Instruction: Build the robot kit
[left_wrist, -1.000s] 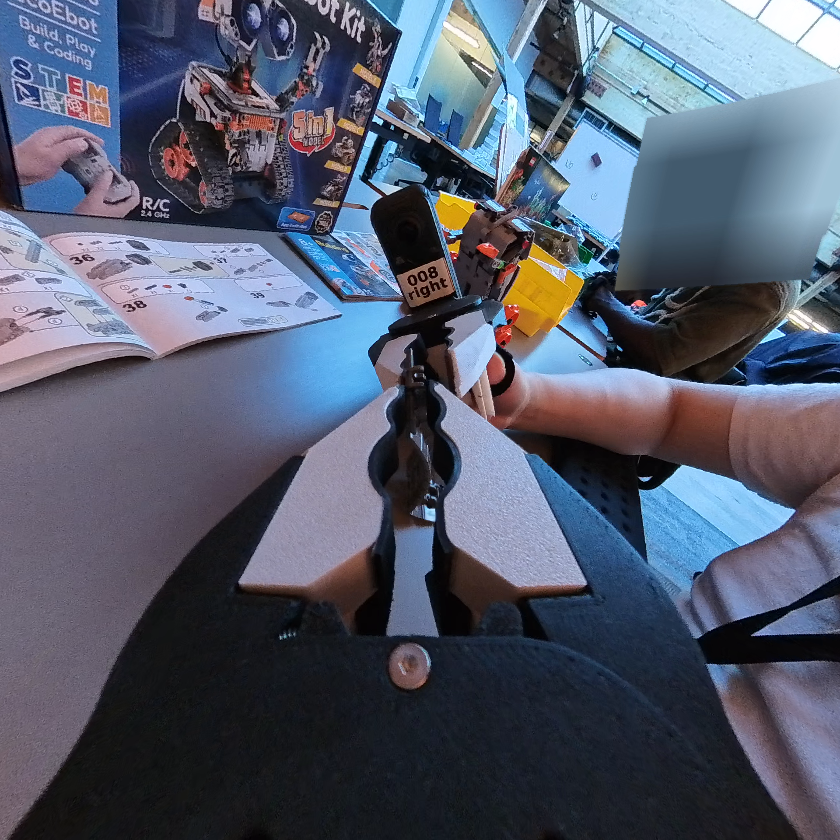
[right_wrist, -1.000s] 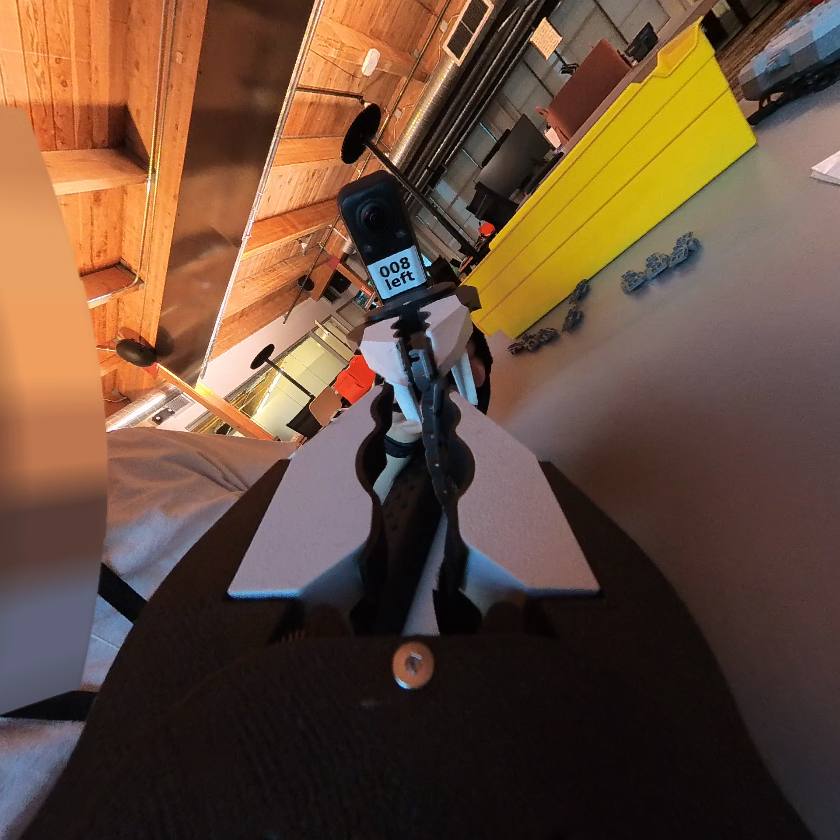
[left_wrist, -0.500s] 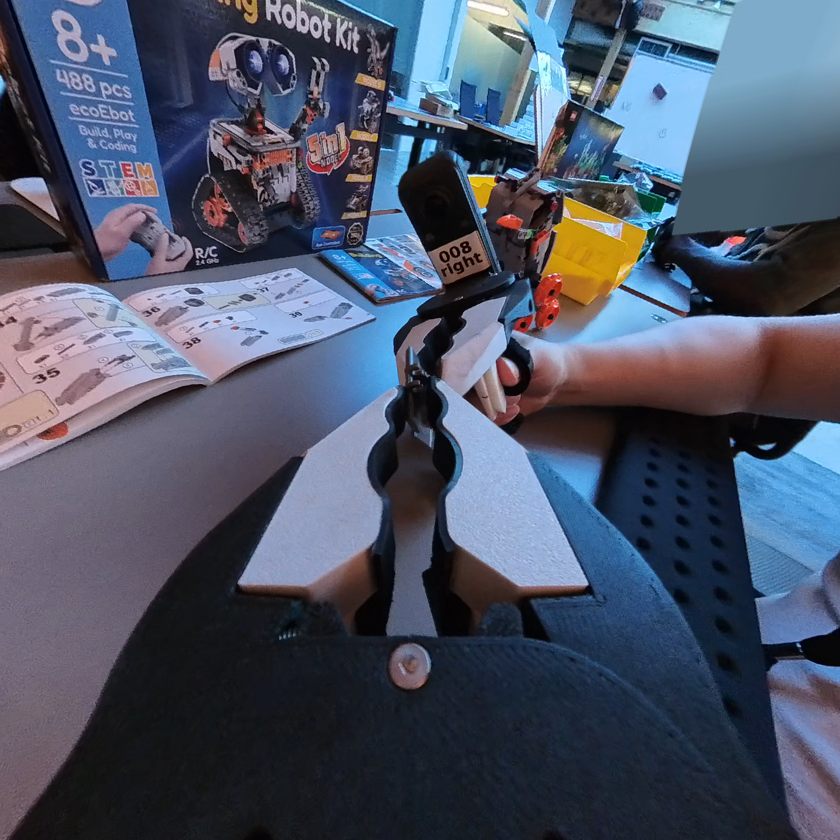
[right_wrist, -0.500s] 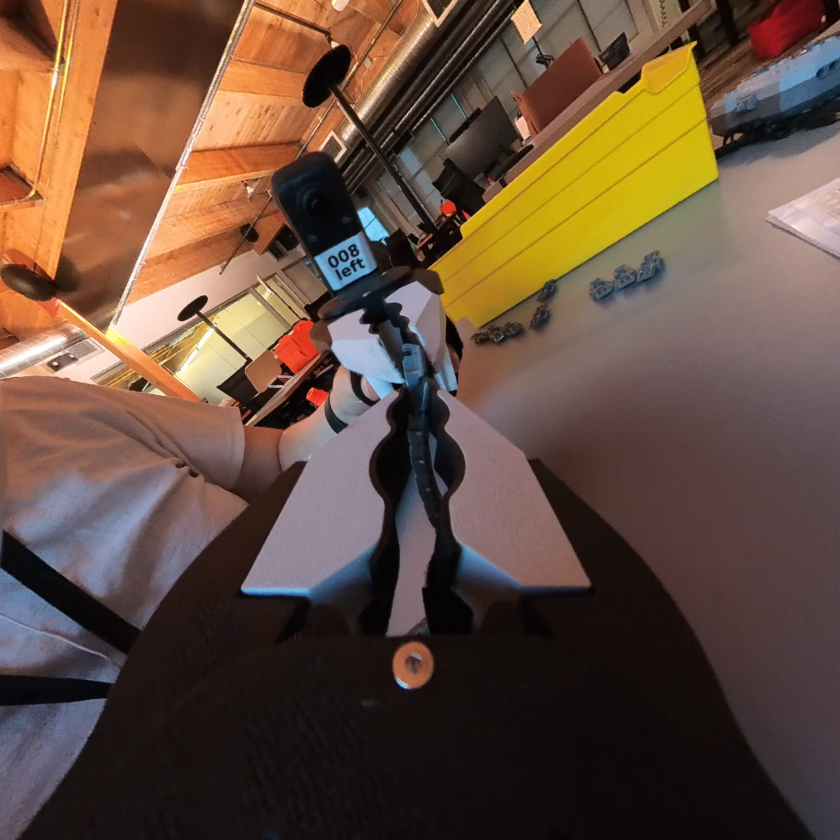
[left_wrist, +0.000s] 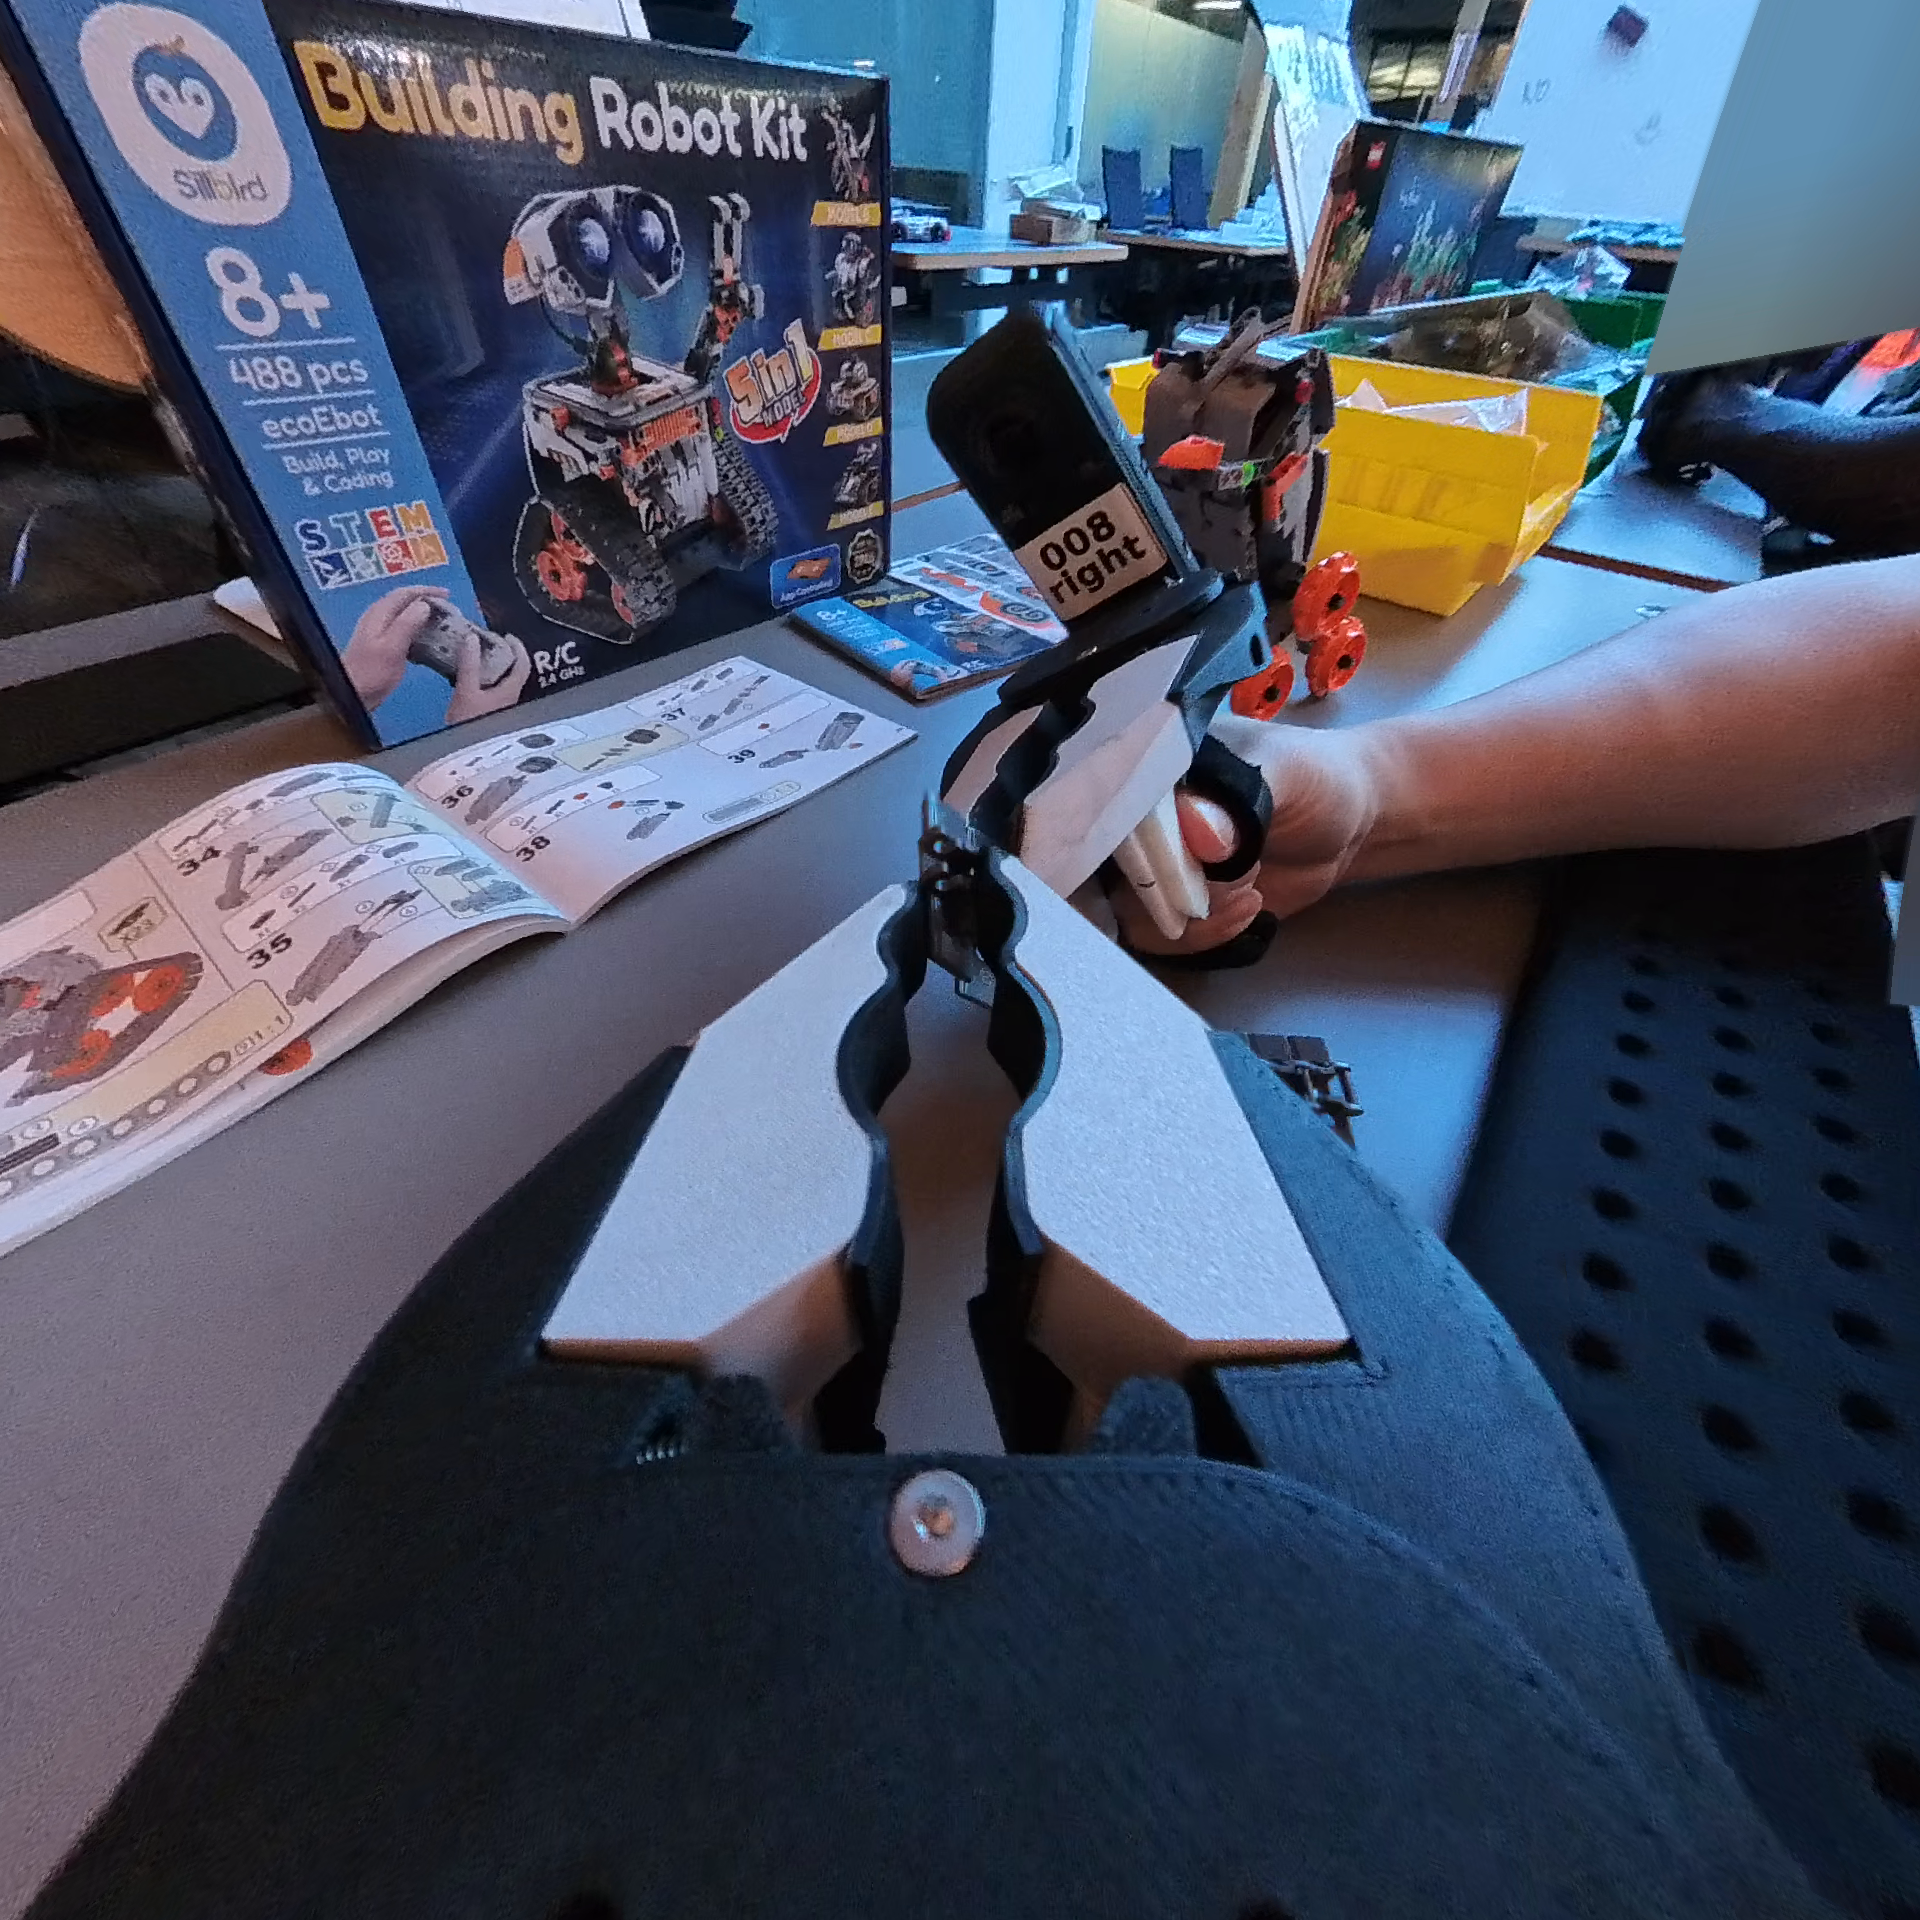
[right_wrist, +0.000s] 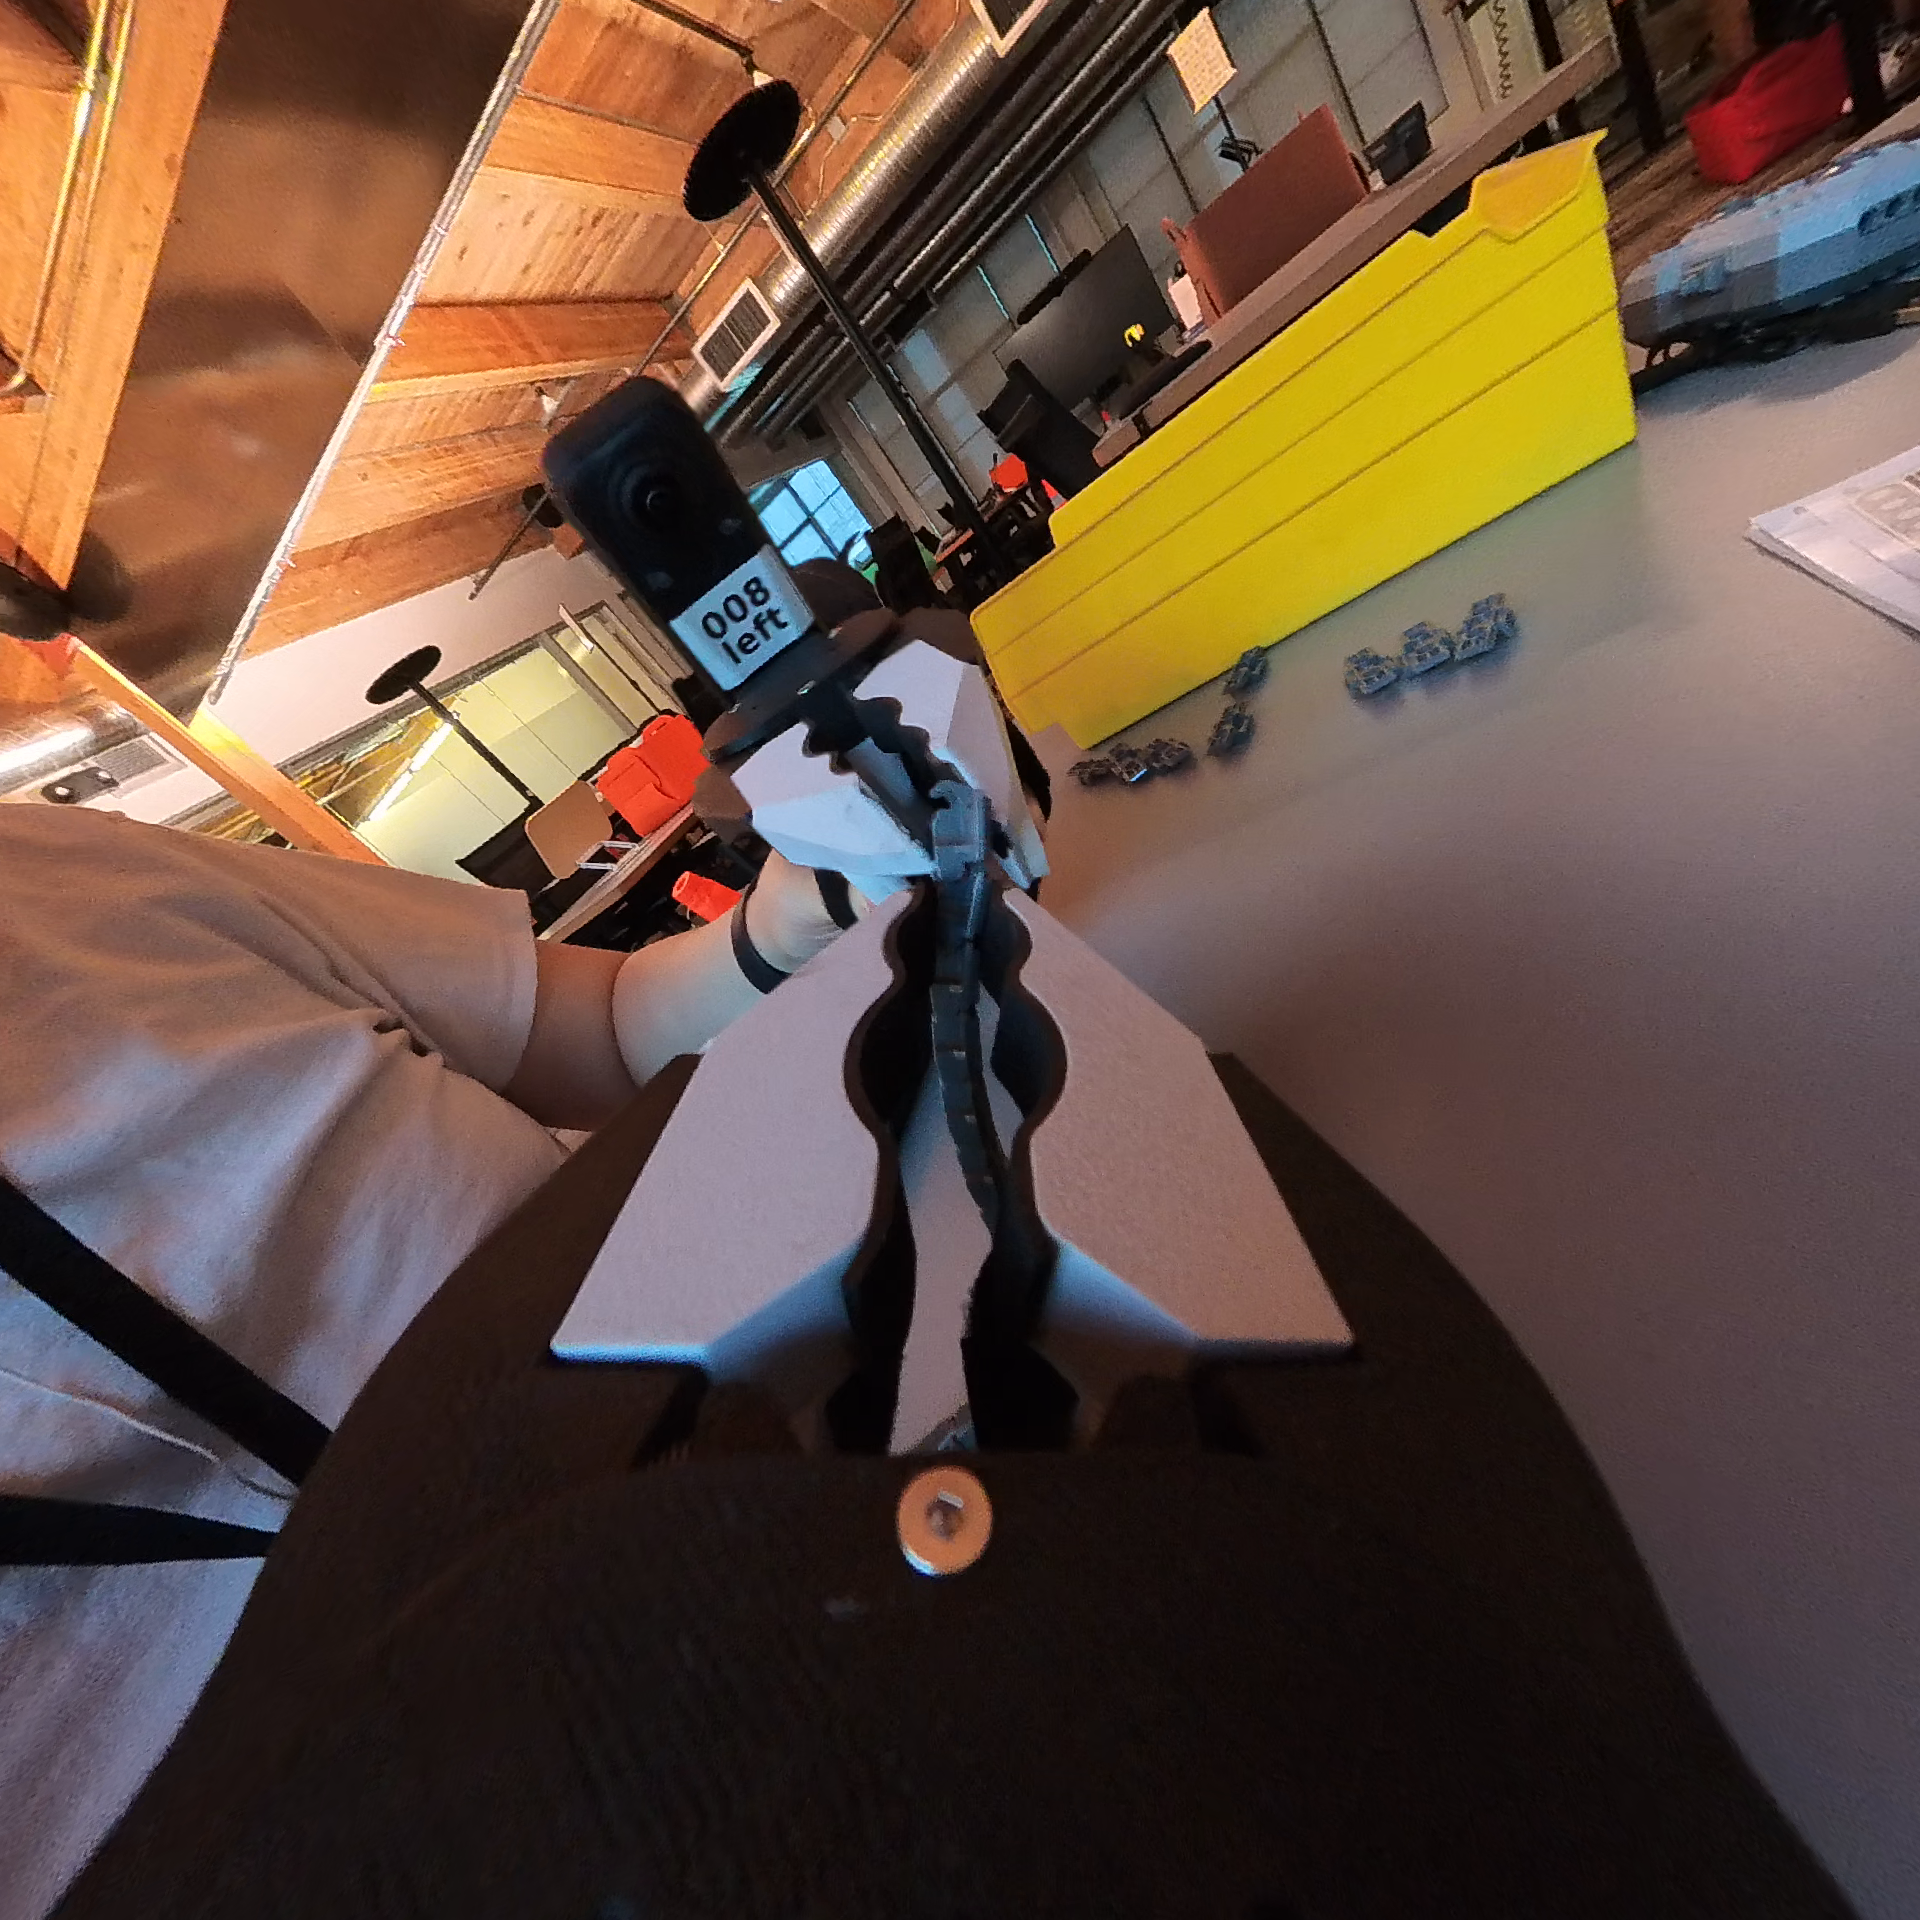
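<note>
My left gripper (left_wrist: 956, 899) is shut on the end of a dark grey track chain (left_wrist: 948, 883) at its fingertips. My right gripper (right_wrist: 961, 909) is shut on the same track chain (right_wrist: 961, 1049), which runs along the gap between its fingers. The two grippers meet tip to tip just above the grey table (left_wrist: 312, 1247). The right gripper (left_wrist: 966, 821) shows in the left wrist view with a hand (left_wrist: 1288, 831) on its handle. The left gripper (right_wrist: 961, 821) shows in the right wrist view.
A robot kit box (left_wrist: 499, 364), an open instruction booklet (left_wrist: 416, 862) and a small booklet (left_wrist: 935, 623) lie to the left. A part-built robot with orange wheels (left_wrist: 1247, 488) and a yellow bin (right_wrist: 1351, 499) stand behind. Loose track links (right_wrist: 1423, 655) lie near the bin. A black perforated chair (left_wrist: 1714, 1247) is on the right. The tips of both grippers are at nearly the same place.
Both grippers have stayed tip to tip and tilted down toward the table. The chain has slid out of the left gripper's jaws until only its end sits at the tips.
</note>
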